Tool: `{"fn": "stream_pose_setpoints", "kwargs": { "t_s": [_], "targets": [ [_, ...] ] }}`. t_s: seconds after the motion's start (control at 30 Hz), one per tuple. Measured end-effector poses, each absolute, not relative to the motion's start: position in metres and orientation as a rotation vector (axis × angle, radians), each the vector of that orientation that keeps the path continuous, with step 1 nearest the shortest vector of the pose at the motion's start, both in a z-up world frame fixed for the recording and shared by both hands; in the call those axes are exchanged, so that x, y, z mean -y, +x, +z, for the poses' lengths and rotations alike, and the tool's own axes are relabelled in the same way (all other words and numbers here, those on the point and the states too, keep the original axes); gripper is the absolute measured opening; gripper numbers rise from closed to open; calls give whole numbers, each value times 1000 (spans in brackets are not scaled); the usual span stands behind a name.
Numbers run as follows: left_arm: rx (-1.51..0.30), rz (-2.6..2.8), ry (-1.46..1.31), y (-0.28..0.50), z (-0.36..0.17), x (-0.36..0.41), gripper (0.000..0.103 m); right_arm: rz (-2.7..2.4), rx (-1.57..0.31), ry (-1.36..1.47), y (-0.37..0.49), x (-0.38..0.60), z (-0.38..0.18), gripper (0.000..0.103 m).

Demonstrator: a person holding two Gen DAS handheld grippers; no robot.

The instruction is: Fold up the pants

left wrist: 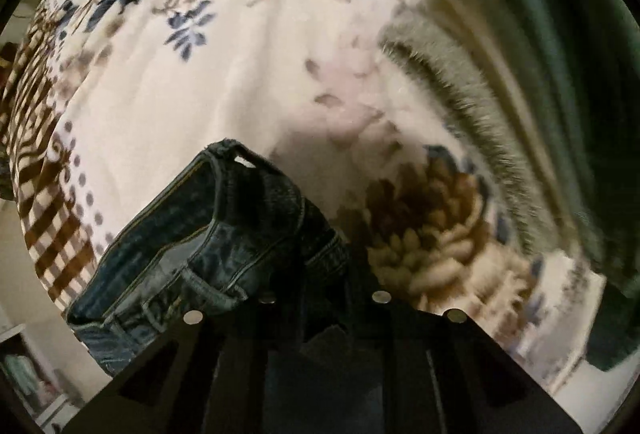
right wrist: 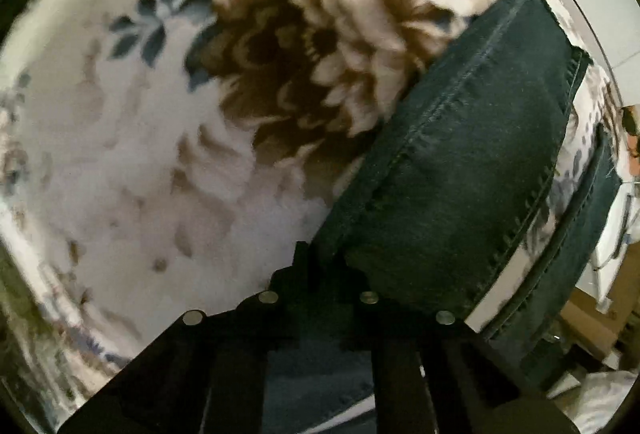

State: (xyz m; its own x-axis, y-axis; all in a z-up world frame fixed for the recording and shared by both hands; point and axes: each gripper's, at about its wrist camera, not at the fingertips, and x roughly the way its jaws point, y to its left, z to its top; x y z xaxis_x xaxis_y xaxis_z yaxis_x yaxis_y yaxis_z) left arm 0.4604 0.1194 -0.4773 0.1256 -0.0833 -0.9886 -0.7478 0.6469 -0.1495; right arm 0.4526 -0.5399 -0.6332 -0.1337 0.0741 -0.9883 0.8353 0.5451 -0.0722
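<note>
Grippers, left (left wrist: 324,266) and right (right wrist: 320,270), each clench jeans (left wrist: 208,234); lift evenly, keeping denim taut over blanket (left wrist: 240,82).

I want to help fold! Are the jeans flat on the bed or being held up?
Held up. The left claw grips the jeans at the waistband, and the right claw grips a leg, over the flowery blanket.

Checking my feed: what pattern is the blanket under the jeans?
Cream blanket with brown and blue flowers; clearest in right wrist view.
</note>
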Motion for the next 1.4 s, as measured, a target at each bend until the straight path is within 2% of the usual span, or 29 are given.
{"fn": "stream_pose_setpoints", "kwargs": {
  "t_s": [0.13, 0.23, 0.43, 0.73, 0.8, 0.83, 0.87, 0.93, 1.0, 1.07, 1.1, 1.17, 1.27, 1.4],
  "targets": [
    [-1301, 503, -818, 419, -430, -118, 11, -705, -1497, 779, 430, 537, -592, 5],
    [-1244, 480, -857, 369, -421, -145, 11, -642, -1437, 774, 399, 530, -552, 5],
    [-1214, 511, -871, 279, -450, -151, 10, -535, -1393, 730, 301, 528, -511, 5],
    [-1299, 667, -876, 200, -558, -155, 11, -507, -1504, 677, 182, 523, -590, 5],
    [-1281, 655, -889, 200, -565, -156, 11, -483, -1514, 672, 173, 527, -607, 10],
    [-1279, 655, -881, 203, -564, -155, 14, -472, -1525, 675, 170, 530, -610, 20],
    [-1284, 653, -862, 206, -561, -153, 14, -467, -1544, 686, 168, 537, -611, 36],
    [-1285, 651, -797, 211, -549, -145, 15, -478, -1552, 692, 163, 550, -602, 50],
    [-1286, 659, -717, 213, -534, -139, 20, -484, -1509, 683, 163, 563, -583, 53],
    [-1273, 691, -592, 221, -515, -127, 43, -492, -1455, 638, 172, 576, -560, 69],
    [-1252, 705, -502, 228, -504, -120, 49, -484, -1421, 607, 182, 582, -550, 71],
    [-1211, 727, -358, 238, -488, -106, 71, -471, -1386, 535, 205, 587, -541, 72],
    [-1184, 690, -258, 245, -482, -93, 74, -478, -1369, 442, 253, 589, -547, 72],
    [-1231, 582, -205, 262, -492, -59, 74, -492, -1410, 302, 312, 590, -586, 73]
  ]
}}
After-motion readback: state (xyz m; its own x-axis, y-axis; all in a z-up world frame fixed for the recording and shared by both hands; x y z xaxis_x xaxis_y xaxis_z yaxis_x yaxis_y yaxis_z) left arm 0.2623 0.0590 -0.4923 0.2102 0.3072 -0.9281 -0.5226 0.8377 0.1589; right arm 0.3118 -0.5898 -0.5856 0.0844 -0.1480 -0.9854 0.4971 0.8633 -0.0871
